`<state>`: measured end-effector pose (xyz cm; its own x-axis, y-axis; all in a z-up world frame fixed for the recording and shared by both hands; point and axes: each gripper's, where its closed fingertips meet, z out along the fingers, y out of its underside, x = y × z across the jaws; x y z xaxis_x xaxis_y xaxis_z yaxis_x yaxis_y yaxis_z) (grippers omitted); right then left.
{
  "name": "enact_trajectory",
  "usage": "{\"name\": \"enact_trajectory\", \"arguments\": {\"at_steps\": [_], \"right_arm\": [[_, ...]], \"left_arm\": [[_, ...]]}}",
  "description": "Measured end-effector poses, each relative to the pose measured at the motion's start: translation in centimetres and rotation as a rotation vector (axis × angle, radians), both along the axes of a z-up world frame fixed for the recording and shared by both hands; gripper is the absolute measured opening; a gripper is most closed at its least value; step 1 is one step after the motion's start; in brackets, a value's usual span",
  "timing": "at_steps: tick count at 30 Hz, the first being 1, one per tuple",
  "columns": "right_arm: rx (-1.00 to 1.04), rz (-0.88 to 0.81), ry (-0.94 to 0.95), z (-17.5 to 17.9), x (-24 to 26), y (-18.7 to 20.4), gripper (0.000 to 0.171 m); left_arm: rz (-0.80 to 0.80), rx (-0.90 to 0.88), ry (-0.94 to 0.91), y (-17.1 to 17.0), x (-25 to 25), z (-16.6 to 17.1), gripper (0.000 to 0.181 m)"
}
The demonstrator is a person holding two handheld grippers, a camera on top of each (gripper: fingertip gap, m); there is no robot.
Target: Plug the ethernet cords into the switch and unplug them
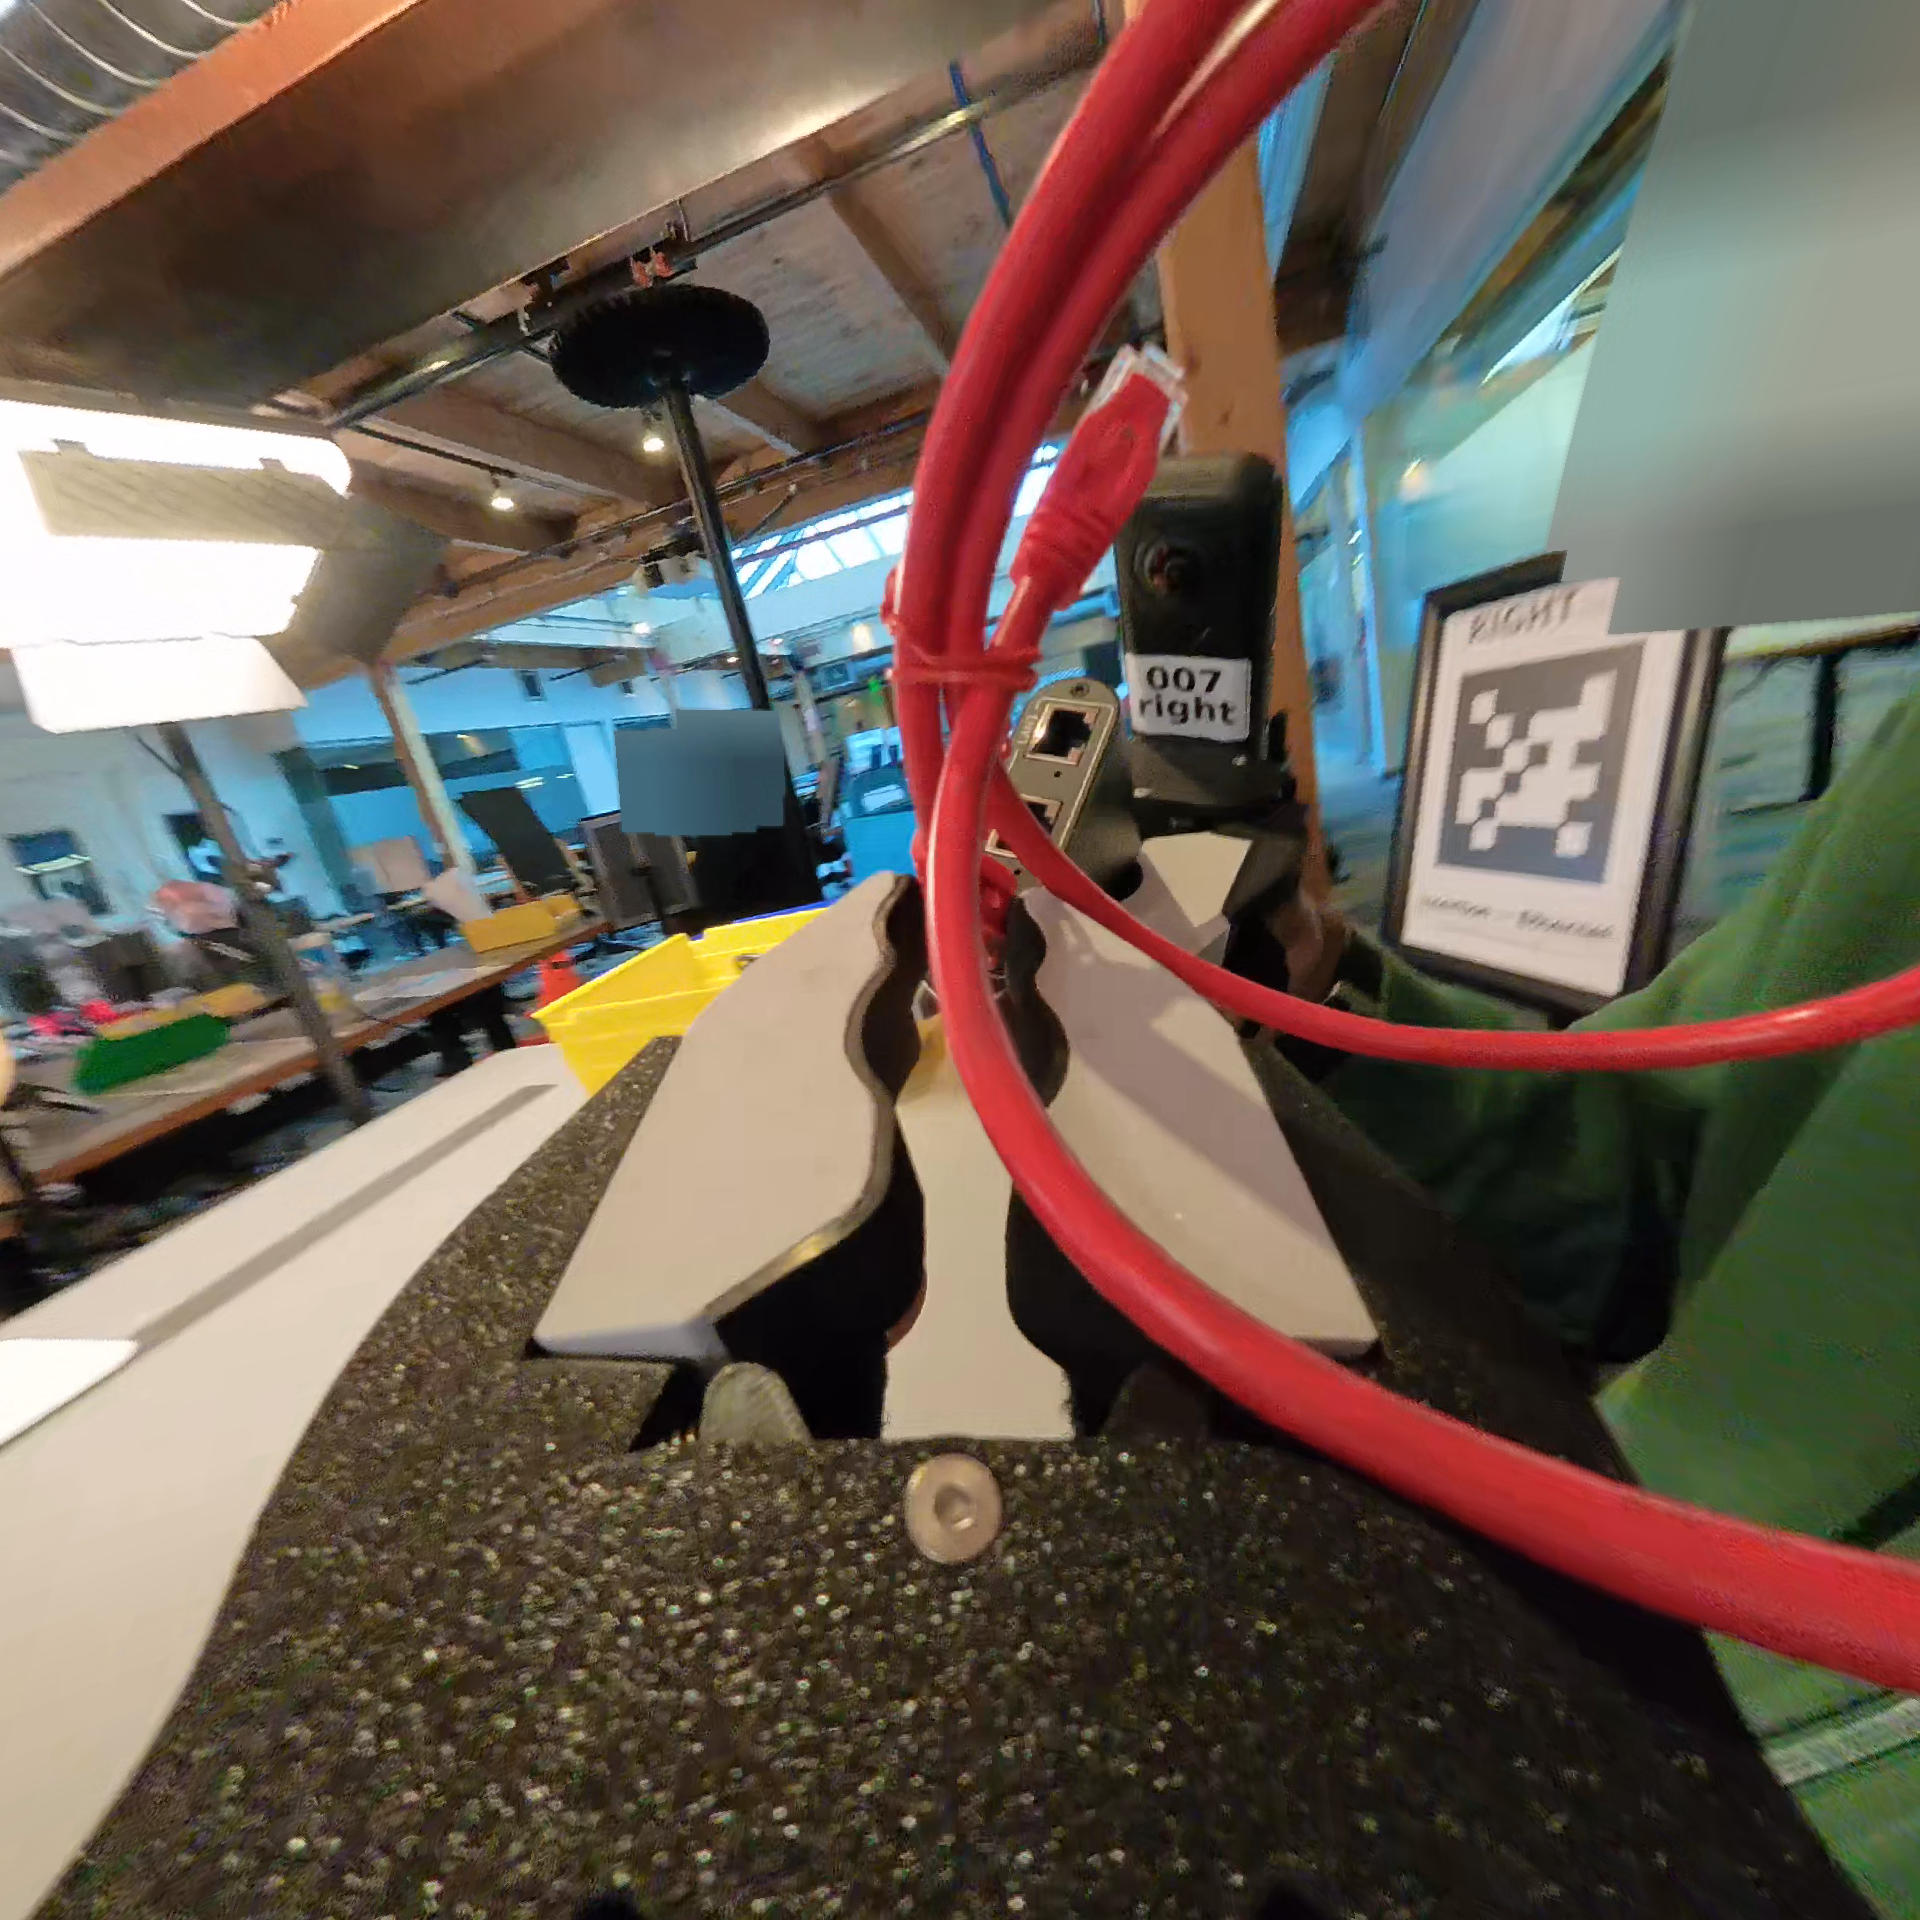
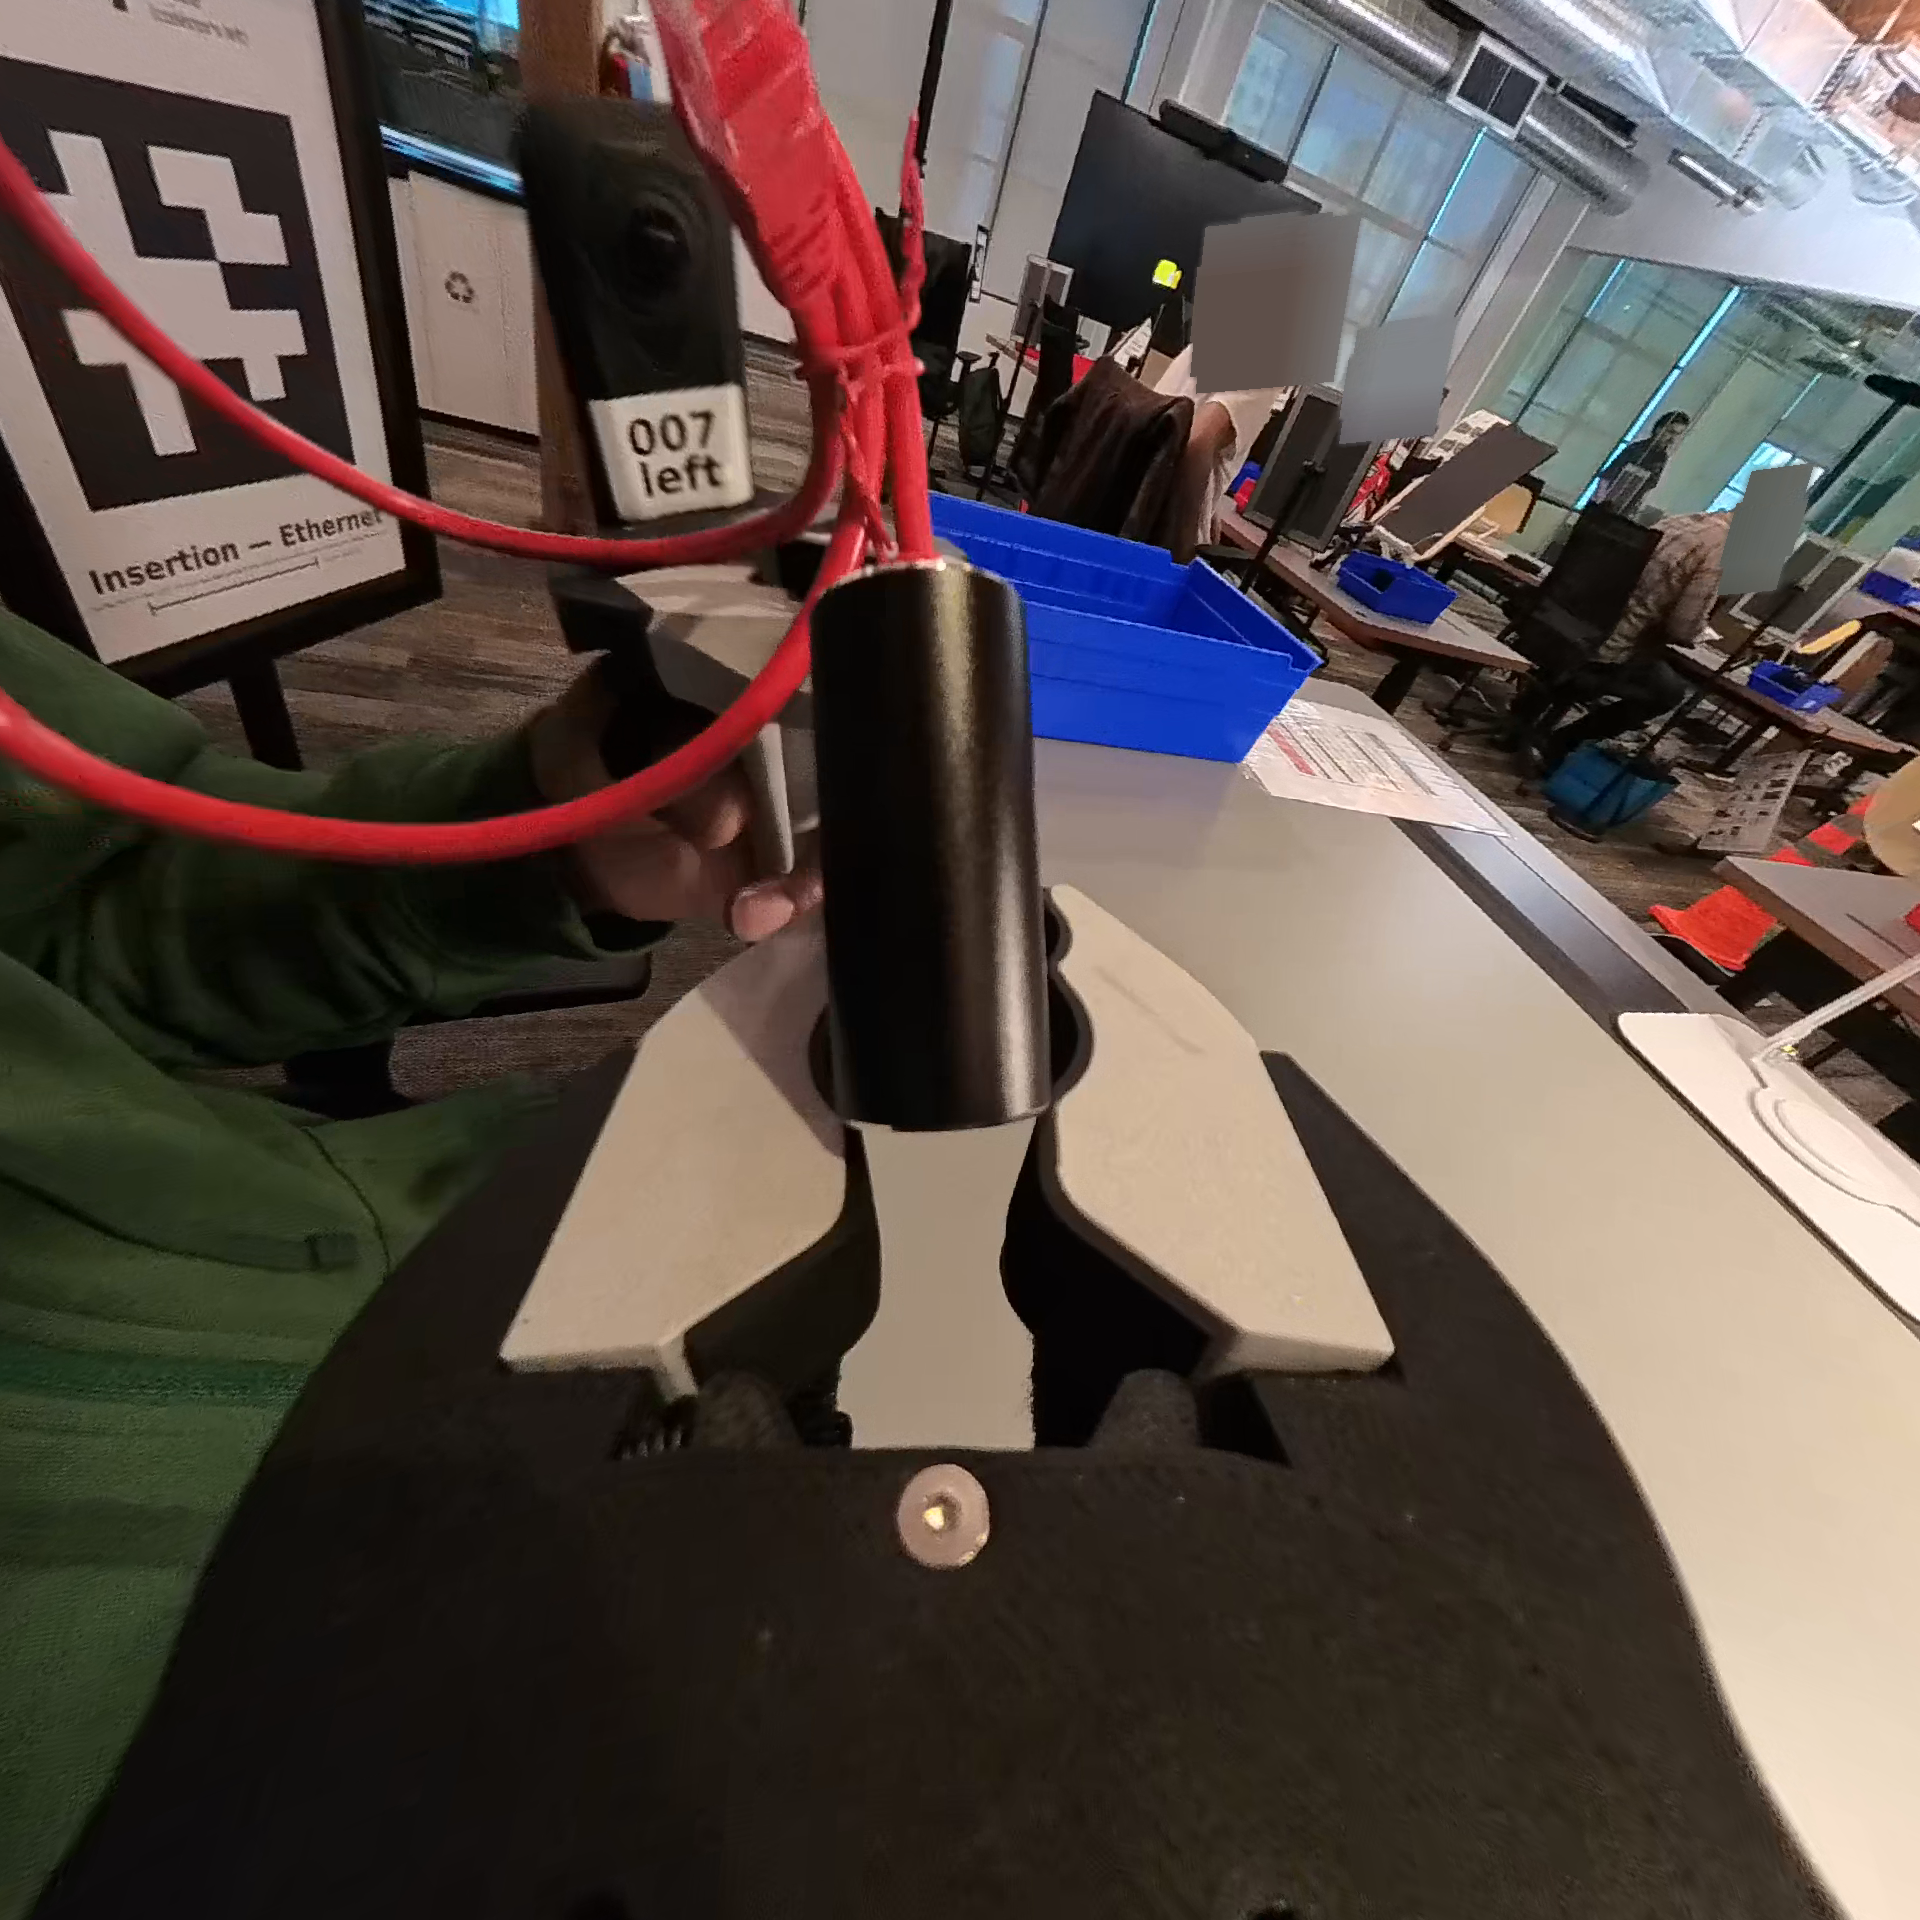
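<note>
In the right wrist view my right gripper is shut on a black ethernet switch and holds it upright above the grey table. Red ethernet cords, tied in a bundle, run into the switch's top end. In the left wrist view my left gripper is shut on a red cord just in front of the switch's port face, where one open port shows. A free red plug hangs above. Loops of cord drape over the gripper body.
A person in green sleeves holds both tools. A framed marker sign stands behind. A blue bin, a paper sheet and a white pad lie on the table. A yellow bin sits ahead of the left gripper. My left and right fingertips are right by each other.
</note>
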<state>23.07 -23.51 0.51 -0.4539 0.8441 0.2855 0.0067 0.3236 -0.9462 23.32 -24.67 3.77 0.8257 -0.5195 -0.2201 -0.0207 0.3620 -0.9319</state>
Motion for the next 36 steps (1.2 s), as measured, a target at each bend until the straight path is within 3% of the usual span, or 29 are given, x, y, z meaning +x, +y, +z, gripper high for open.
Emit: {"name": "enact_trajectory", "arguments": {"at_steps": [4, 10, 15, 20, 23, 24, 30, 36], "right_arm": [[-0.008, 0.004, -0.012, -0.1, 0.0, 0.1, 0.029], [-0.009, 0.002, -0.021, -0.6, -0.2, 0.7, 0.029], [0.001, -0.037, -0.013, -0.5, -0.5, 1.2, 0.029], [-0.040, -0.024, -0.017, -0.7, -0.6, 1.4, 0.028], [-0.172, 0.013, 0.018, -0.2, -1.1, 1.5, 0.028], [-0.234, 0.033, 0.042, 0.3, -1.2, 1.7, 0.028], [-0.492, 0.150, 0.105, 0.8, -2.1, 1.8, 0.027], [-0.621, 0.205, 0.191, 2.0, -1.8, 1.7, 0.028]], "left_arm": [[-0.072, -0.030, -0.101, 0.2, -0.1, 0.0, 0.015], [0.167, 0.017, 0.159, 0.6, -0.3, -0.4, 0.017], [0.241, 0.042, 0.151, 1.0, -0.7, -0.4, 0.018], [0.070, -0.031, 0.007, 1.3, -0.8, -0.7, 0.017], [-0.097, -0.065, -0.155, 0.9, -1.6, -0.7, 0.013], [-0.124, -0.049, -0.213, 0.7, -2.2, -0.5, 0.019], [-0.180, -0.095, -0.347, 2.4, -2.0, -1.5, 0.041], [-0.212, -0.110, -0.431, 3.1, -2.3, -2.2, 0.041]]}}
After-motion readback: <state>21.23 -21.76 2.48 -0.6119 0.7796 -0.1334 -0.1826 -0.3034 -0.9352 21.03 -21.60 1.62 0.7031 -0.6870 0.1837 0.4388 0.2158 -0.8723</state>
